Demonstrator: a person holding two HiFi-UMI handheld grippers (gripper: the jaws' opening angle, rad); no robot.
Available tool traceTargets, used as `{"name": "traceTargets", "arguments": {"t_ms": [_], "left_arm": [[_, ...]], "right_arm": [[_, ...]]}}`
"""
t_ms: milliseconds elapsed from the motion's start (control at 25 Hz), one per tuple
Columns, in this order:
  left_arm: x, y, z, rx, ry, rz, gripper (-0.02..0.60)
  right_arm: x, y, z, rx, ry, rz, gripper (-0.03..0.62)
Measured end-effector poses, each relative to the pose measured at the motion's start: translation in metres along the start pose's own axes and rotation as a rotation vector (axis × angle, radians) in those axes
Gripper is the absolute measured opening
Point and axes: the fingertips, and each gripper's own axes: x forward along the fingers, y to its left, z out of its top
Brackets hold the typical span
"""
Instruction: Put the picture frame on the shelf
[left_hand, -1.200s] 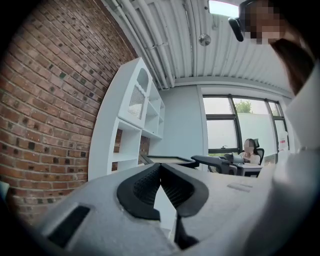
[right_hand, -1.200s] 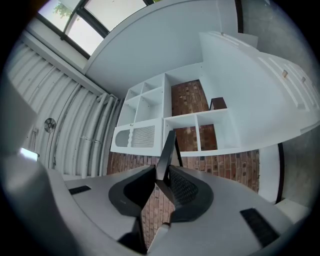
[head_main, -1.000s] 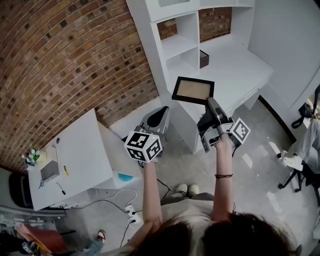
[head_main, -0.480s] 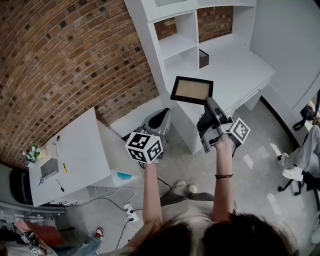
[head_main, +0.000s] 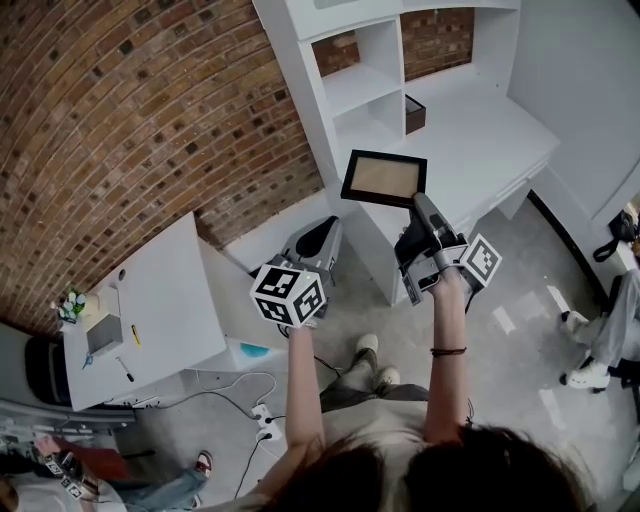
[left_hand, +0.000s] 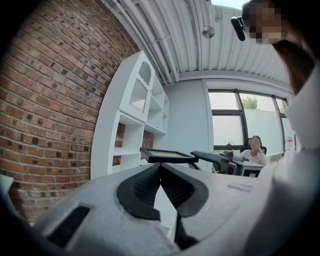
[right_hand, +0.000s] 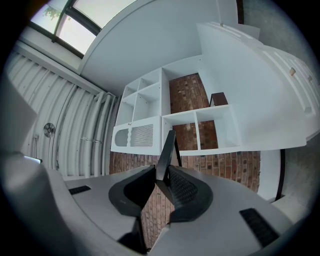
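Note:
A black picture frame (head_main: 384, 178) with a tan inside is held in the air, face up, in front of the white shelf unit (head_main: 362, 85). My right gripper (head_main: 418, 200) is shut on its near edge; in the right gripper view the picture frame (right_hand: 166, 152) shows edge-on between the jaws. My left gripper (head_main: 322, 232) is lower and to the left, shut, with nothing in it. In the left gripper view the picture frame (left_hand: 165, 155) floats ahead of my left gripper (left_hand: 160, 166), with the white shelf unit (left_hand: 131, 127) behind it.
A small dark box (head_main: 412, 113) sits in a low shelf compartment by the white desk top (head_main: 480, 135). A brick wall (head_main: 140, 120) runs on the left. A white table (head_main: 150, 320) with small items stands at the lower left. A seated person (head_main: 600, 330) is at the right.
The frame and both grippers hold almost the same place in view. The shelf unit and floor have shifted slightly, and the person's feet below have stepped.

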Motion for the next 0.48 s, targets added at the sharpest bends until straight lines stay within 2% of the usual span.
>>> {"name": "traceTargets", "arguments": {"t_ms": [480], "left_arm": [[0.031, 0.034, -0.002, -0.004, -0.002, -0.027, 0.011]], "right_arm": [[0.034, -0.024, 0.013, -0.001, -0.023, -0.010, 0.077]]}}
